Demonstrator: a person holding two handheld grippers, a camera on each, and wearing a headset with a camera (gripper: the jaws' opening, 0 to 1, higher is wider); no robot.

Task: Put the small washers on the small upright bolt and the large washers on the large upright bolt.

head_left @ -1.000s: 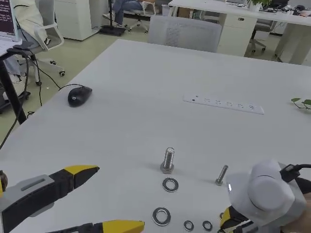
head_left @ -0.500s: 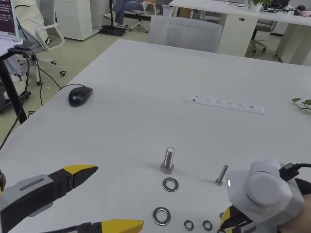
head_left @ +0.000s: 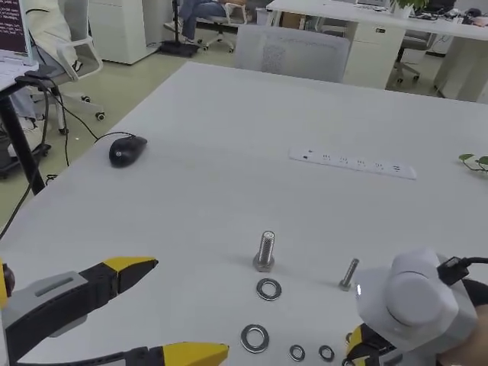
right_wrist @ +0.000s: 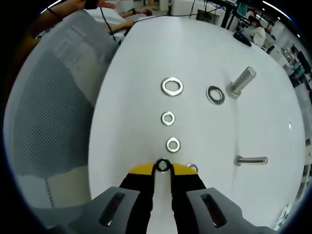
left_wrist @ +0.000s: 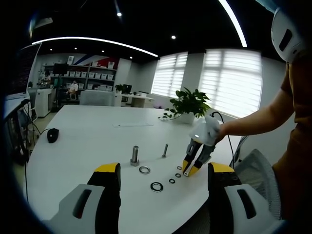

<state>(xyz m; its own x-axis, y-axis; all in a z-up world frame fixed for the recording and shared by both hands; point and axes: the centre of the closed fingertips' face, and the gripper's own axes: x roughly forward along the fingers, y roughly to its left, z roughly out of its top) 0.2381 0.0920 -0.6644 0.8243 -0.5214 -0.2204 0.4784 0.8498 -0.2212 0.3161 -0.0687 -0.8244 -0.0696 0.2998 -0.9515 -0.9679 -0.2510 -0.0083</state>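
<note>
1. Gripped small washer (right_wrist: 163, 160): it sits pinched at the very tips of the right gripper (right_wrist: 163, 168), jaws almost together on it. Can't tell whether it's off the table (head_left: 229, 152) yet.
2. The target is the small bolt (right_wrist: 252, 160), upright, near the jaws and off to one side. No washer visible on it.
3. My read on the step:
   - The hold is on the rim only, so lift slowly and keep the ring level.
   - Centre the hole over the bolt tip, come straight down, then release.
   - A tilt likely snags on the thread or flicks the washer out.
4. Ahead of the jaws, in a row, are the near small washer (right_wrist: 173, 145) and then the far small washer (right_wrist: 168, 118). Beyond them the first large washer (right_wrist: 172, 86) lies apart, and the second large washer (right_wrist: 215, 94) lies just beside the large bolt (right_wrist: 240, 83).
5. The large bolt is upright and bare.
6. Left gripper (left_wrist: 164, 168): jaws spread wide, nothing in them, well apart from the parts.
7. View differences:
   - The right gripper view gives the pinch itself, while in the head view that gripper's own body covers the tips.
   - The left gripper view gives the side angle, with the tips low by the small washers.
   - The head view adds a power strip (head_left: 352, 164) and a mouse (head_left: 126, 149), both well clear.
</note>
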